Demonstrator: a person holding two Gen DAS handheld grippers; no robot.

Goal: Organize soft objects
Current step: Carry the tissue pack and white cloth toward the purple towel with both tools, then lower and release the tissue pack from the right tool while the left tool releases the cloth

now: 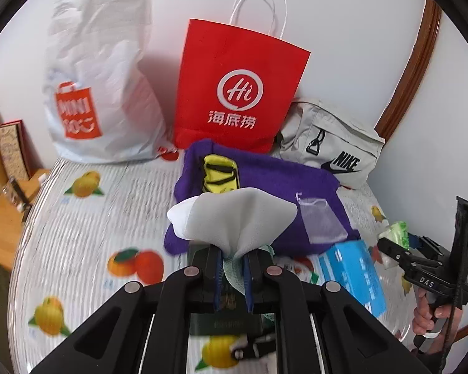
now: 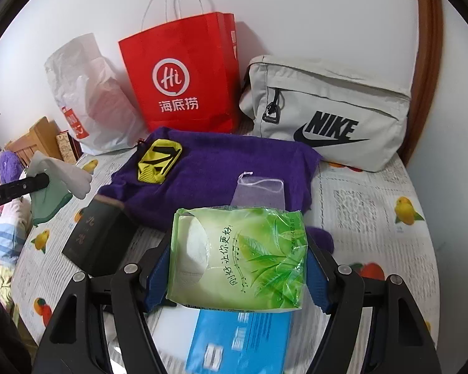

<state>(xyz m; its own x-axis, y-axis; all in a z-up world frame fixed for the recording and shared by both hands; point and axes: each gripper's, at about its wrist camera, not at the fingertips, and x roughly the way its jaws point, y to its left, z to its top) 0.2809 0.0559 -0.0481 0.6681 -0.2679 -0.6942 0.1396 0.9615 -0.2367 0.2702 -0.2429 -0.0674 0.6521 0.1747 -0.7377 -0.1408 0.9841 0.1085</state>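
My left gripper (image 1: 232, 275) is shut on a bunched white and mint-green cloth (image 1: 234, 218), lifted above the table; the same cloth (image 2: 59, 174) shows at the left of the right wrist view. My right gripper (image 2: 238, 268) grips a green tissue pack (image 2: 237, 255) across its width, pads pressed on both sides, held above a blue box (image 2: 237, 342). A purple towel (image 2: 209, 171) lies on the table with a yellow-black pouch (image 2: 159, 160) and a sheer drawstring bag (image 2: 259, 193) on it.
A red paper bag (image 1: 234, 93), a white plastic bag (image 1: 103, 93) and a grey Nike bag (image 2: 327, 112) stand along the wall. A dark box (image 2: 96, 240) lies left of the towel. The round table has a fruit-print cover (image 1: 84, 224). Wooden furniture (image 1: 6, 218) stands at the left.
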